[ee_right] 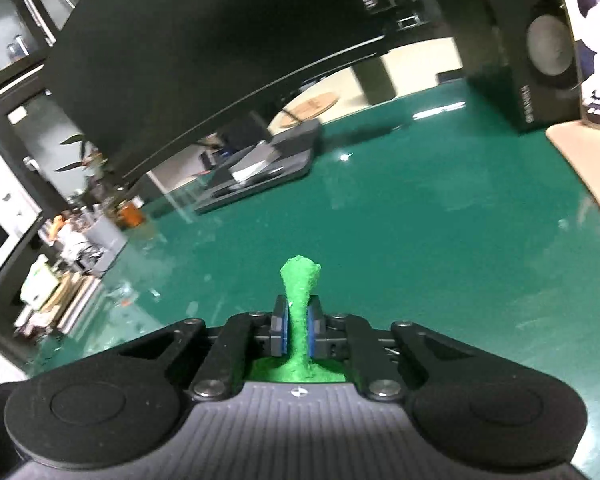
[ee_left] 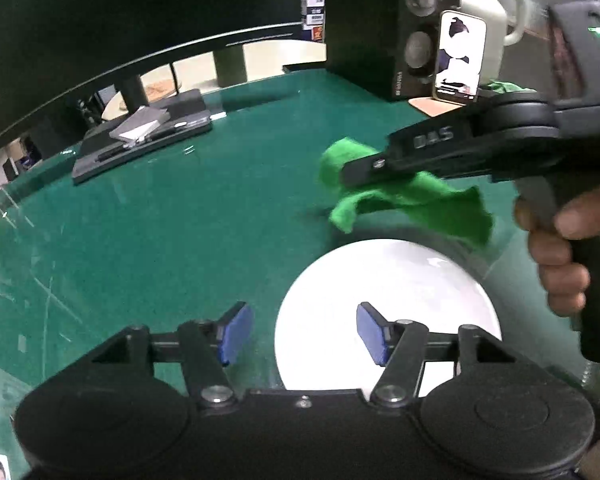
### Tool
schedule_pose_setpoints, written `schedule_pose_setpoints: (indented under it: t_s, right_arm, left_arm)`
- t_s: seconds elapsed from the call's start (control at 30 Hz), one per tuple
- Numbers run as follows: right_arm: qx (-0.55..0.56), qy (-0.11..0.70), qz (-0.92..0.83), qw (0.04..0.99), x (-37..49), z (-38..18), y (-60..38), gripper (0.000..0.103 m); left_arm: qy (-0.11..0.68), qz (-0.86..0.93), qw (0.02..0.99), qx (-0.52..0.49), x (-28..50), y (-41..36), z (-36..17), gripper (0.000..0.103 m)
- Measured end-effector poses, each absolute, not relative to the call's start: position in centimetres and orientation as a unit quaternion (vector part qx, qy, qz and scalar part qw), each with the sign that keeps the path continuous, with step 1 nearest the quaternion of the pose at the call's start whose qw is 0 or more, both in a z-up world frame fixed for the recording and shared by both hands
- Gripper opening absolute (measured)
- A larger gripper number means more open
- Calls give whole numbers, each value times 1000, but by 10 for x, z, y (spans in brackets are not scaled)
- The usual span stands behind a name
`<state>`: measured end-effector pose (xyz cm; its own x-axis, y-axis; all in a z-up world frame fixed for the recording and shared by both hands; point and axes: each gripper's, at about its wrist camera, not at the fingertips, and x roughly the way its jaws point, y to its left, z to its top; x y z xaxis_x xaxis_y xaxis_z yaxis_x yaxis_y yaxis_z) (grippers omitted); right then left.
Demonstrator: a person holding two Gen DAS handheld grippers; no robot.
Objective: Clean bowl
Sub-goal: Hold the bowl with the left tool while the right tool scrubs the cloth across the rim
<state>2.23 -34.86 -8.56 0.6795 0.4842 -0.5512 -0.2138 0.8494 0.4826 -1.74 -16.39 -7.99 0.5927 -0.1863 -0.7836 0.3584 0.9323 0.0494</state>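
Right gripper [ee_left: 346,172] clamps green cloth [ee_left: 412,200] above white bowl [ee_left: 388,280] on green table [ee_left: 180,220]

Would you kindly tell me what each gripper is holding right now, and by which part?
The right gripper pinches the green cloth by a bunched fold. The left gripper straddles the white bowl's rim; whether it grips cannot be told.

- The table [ee_left: 160,220] has a dark green top under a glossy, scratched clear sheet that reflects light.
- A white bowl [ee_left: 388,304] rests on the table at the near side.
- A flat dark grey stand base [ee_left: 140,140] lies on the far side, carrying a small grey block and a pen-like item.
- A black speaker [ee_left: 400,48] stands at the far right corner.
- A pale beige mat [ee_right: 588,168] lies just beside the speaker, with an upright printed card [ee_left: 460,60] on it.
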Motion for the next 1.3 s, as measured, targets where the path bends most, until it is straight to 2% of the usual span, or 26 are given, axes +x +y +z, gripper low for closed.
schedule_pose_setpoints:
  t_s: [0.13,0.27,0.3,0.4,0.5,0.6,0.63,0.7,0.77,0.83,1.0,1.03,1.07,1.13,1.17,1.2,1.3]
  right_arm:
    - [157,341,198,905,17,-83,-343,8]
    - [102,344,271,893,0,-81,-317,9]
    - [89,347,297,885,-3,-81,-309,15]
    - [25,327,365,872,-16,-78,-283,15]
    - [31,335,405,850,-13,-79,-277,4]
    - [46,331,371,866,-4,-83,-289,3]
    - [53,342,338,875,4,-85,-296,4]
    - [76,362,285,884,20,-91,-309,21]
    - [96,371,278,881,21,-94,-313,21]
    - [70,359,288,885,13,-90,-305,16]
    - [19,332,365,870,-6,-81,-274,16]
    - [17,331,367,869,-6,-79,-273,14]
    - [20,333,366,869,-2,-79,-274,8]
    - [33,349,326,878,11,-80,-285,9]
    - [42,358,310,880,14,-81,-290,18]
    - [51,367,294,881,18,-82,-295,21]
    - [70,376,271,883,20,-83,-311,19]
  left_arm:
    - [424,-147,890,80,-28,-160,-82,14]
    - [422,-141,892,80,-34,-163,-82,14]
    - [422,-141,892,78,-33,-163,-82,15]
    - [424,-142,891,76,-34,-163,-82,16]
    - [424,-142,891,78,-35,-164,-82,16]
    - [424,-145,891,78,-37,-166,-82,16]
    - [424,-145,891,77,-37,-166,-82,16]
    - [424,-146,890,76,-37,-165,-83,16]
    - [424,-146,890,77,-37,-165,-83,17]
    - [424,-145,890,78,-37,-166,-83,17]
    - [426,-145,890,70,-37,-163,-83,19]
    - [426,-144,891,67,-37,-162,-83,19]
    - [426,-143,891,65,-37,-161,-83,19]
    - [426,-138,892,61,-37,-159,-83,19]
    - [427,-135,892,61,-38,-158,-82,19]
    - [429,-137,890,67,-40,-159,-82,19]
    - [431,-165,882,93,-51,-164,-79,20]
